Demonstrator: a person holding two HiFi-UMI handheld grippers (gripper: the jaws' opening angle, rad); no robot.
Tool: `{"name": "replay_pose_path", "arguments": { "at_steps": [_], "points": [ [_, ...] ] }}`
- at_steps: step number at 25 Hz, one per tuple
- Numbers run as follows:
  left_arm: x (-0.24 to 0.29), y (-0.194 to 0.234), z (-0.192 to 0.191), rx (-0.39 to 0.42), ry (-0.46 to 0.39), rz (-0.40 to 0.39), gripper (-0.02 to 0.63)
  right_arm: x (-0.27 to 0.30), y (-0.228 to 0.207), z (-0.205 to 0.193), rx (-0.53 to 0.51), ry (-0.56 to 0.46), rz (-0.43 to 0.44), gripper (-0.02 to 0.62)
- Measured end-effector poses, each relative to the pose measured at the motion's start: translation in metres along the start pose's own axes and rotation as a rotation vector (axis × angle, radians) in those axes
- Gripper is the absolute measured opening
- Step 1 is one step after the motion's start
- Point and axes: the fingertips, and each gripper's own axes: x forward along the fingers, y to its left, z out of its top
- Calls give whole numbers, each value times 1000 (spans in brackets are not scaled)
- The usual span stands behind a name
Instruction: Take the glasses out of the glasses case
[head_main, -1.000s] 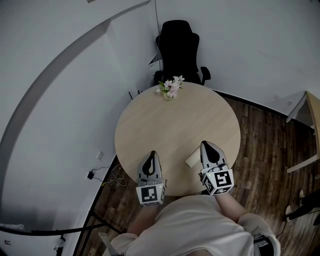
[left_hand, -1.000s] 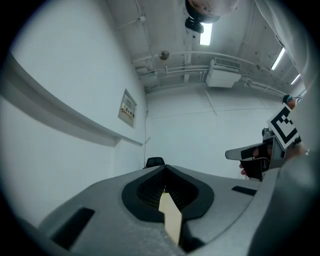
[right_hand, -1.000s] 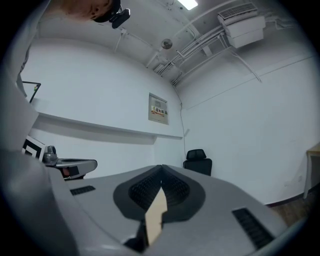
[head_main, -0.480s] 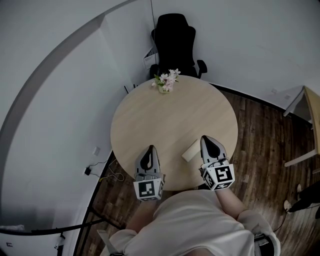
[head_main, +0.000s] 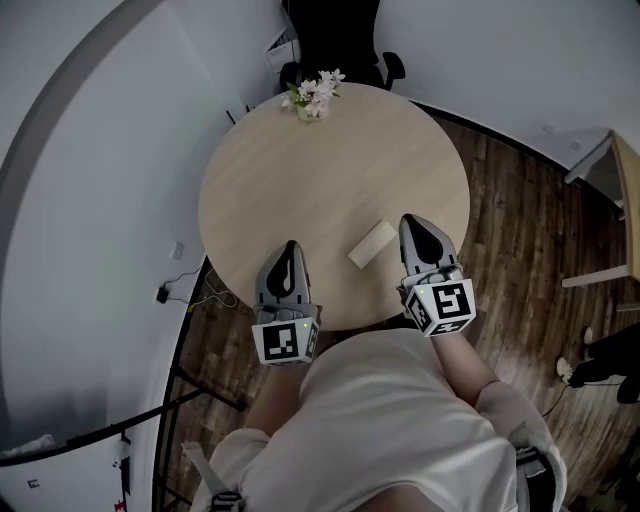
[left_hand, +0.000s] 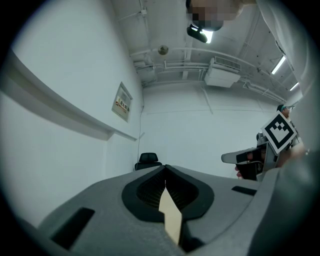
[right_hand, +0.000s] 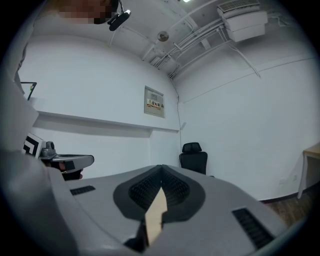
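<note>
A closed beige glasses case lies flat on the round wooden table, near its front edge. No glasses are in sight. My right gripper hovers just right of the case, level, its jaws shut and empty. My left gripper hangs over the table's front left edge, well left of the case, also shut with nothing in it. In the left gripper view the jaw tips of the left gripper meet; so do those of the right gripper in the right gripper view. Neither gripper view shows the case.
A small vase of pink and white flowers stands at the table's far edge. Behind it is a black office chair. White walls close in on the left and back. A light wooden desk corner stands at right on the dark wood floor.
The view has shifted, so table, vase and chair sit higher in the picture. Both grippers have crept forward a little over the table's near edge. Their jaws stay shut.
</note>
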Motion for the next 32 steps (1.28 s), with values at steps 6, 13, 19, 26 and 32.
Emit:
{"name": "replay_pose_path", "arguments": {
  "at_steps": [6, 13, 19, 26, 32],
  "points": [
    [12, -13, -13, -4, 33, 13, 8, 4, -20, -14, 14, 39, 24, 12],
    [26, -31, -26, 3, 68, 30, 8, 13, -43, -33, 28, 94, 66, 13],
    [35, -36, -44, 3, 119, 85, 8, 25, -51, -44, 9, 112, 151, 13],
    [38, -43, -60, 6, 163, 166, 8, 38, -54, -64, -2, 164, 269, 14],
    [38, -52, -73, 7, 193, 237, 8, 50, -56, -77, -11, 194, 363, 14]
  ]
}}
